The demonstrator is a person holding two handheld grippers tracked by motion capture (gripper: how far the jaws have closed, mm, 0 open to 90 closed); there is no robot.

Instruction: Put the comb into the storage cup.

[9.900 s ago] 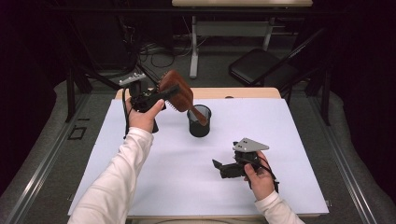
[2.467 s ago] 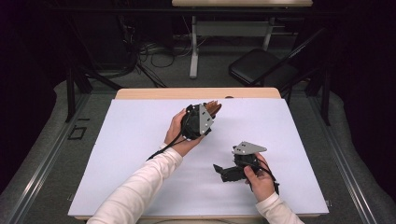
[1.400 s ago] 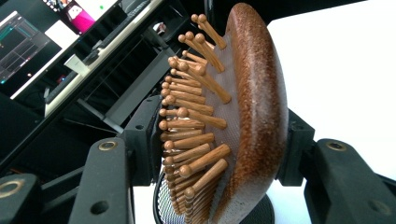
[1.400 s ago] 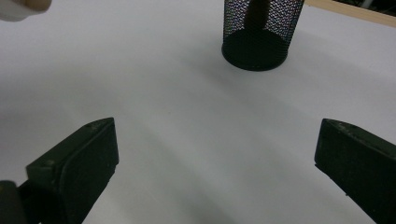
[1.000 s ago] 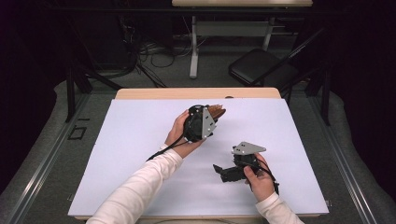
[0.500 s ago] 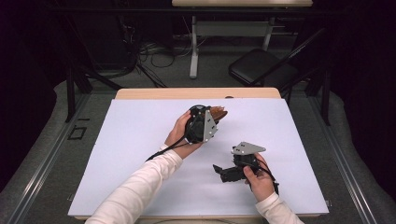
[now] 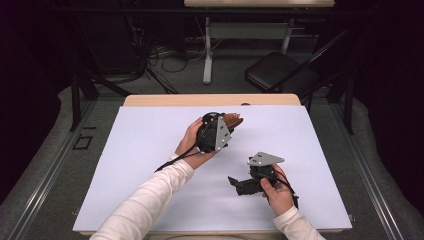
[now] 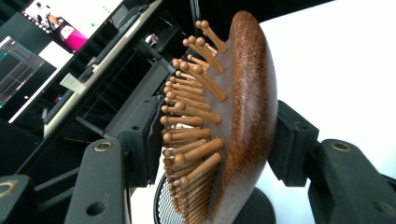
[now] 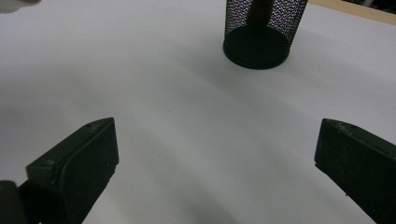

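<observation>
A brown wooden hairbrush (image 8: 243,93) with peg bristles stands upright between the jaws of my left gripper (image 8: 219,121). One pad rests against the bristle tips and the other against the smooth back. Its lower end reaches down into a black mesh cup (image 8: 163,205). In the high view the left gripper (image 7: 215,132) hovers mid-table over the cup, with the brush head (image 7: 232,120) poking out behind it. My right gripper (image 7: 240,184) lies low near the front right, jaws wide apart. In the right gripper view (image 9: 218,128) its jaws face the mesh cup (image 9: 261,28), with the dark handle inside it.
A white sheet (image 7: 150,150) covers the table, with a wooden edge (image 7: 210,100) at the back. A black chair (image 7: 280,75) and desk legs stand on the floor beyond. A lit monitor (image 8: 42,37) appears in the left gripper view.
Since the earliest frame the left gripper has carried the brush from the back left to above the cup, hiding it. Over the last second it barely shifts. The right gripper stays put.
</observation>
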